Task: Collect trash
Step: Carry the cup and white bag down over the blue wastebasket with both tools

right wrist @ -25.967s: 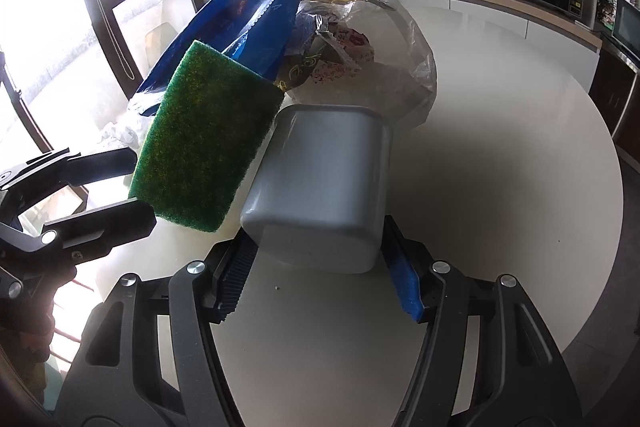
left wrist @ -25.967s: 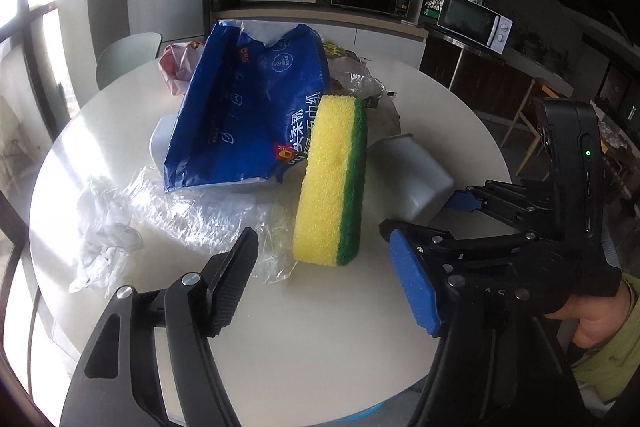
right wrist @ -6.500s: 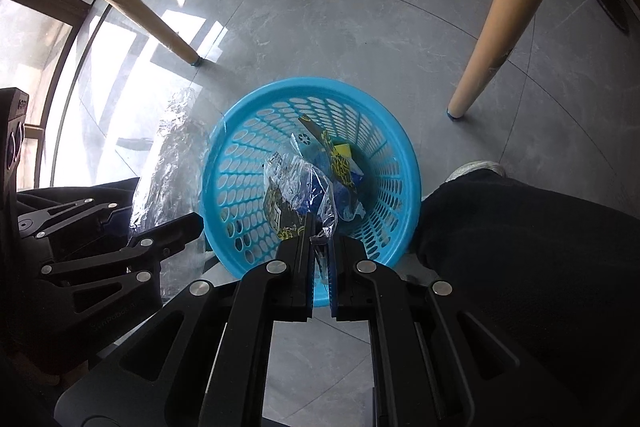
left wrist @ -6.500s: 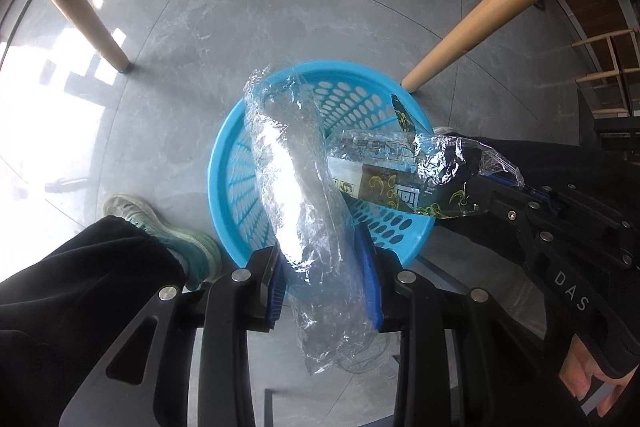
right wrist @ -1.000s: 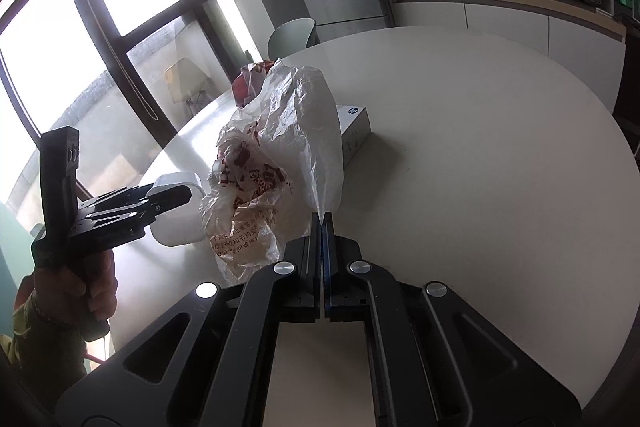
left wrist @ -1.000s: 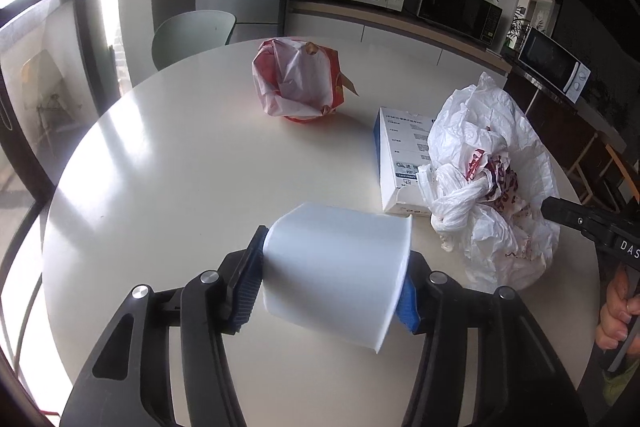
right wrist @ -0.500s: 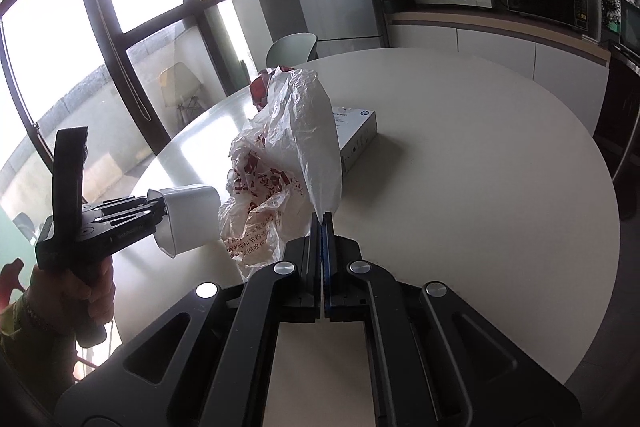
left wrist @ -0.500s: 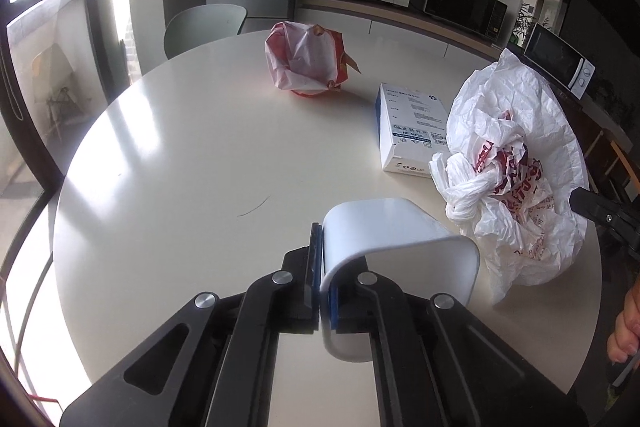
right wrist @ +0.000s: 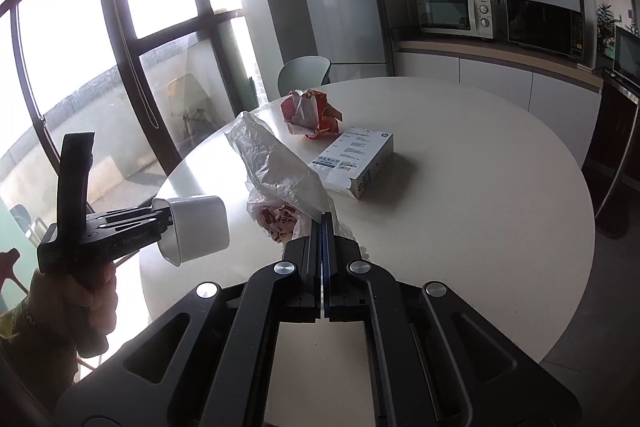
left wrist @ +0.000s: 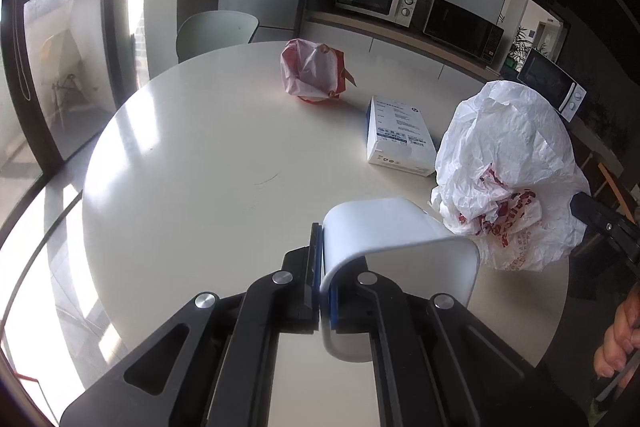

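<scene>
Round white table (left wrist: 200, 167) fills the kitchenette in front of you. Your left gripper (left wrist: 325, 279) is pinched shut on the wall of the white cup (left wrist: 392, 239), mouth toward you, clear of the near edge; your right gripper (right wrist: 322, 247) is clamped on the plastic bag (right wrist: 276, 163) hanging beside it. Farther in, the white box (left wrist: 400, 135) and the red wrapper (left wrist: 312, 75) lie toward the far edge, nearer your right.

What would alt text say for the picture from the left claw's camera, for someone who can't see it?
The left claw is shut on the rim of a white plastic cup above a round white table. A crumpled white plastic bag is at the right; a white box and a red-and-white wrapper lie farther back.
</scene>
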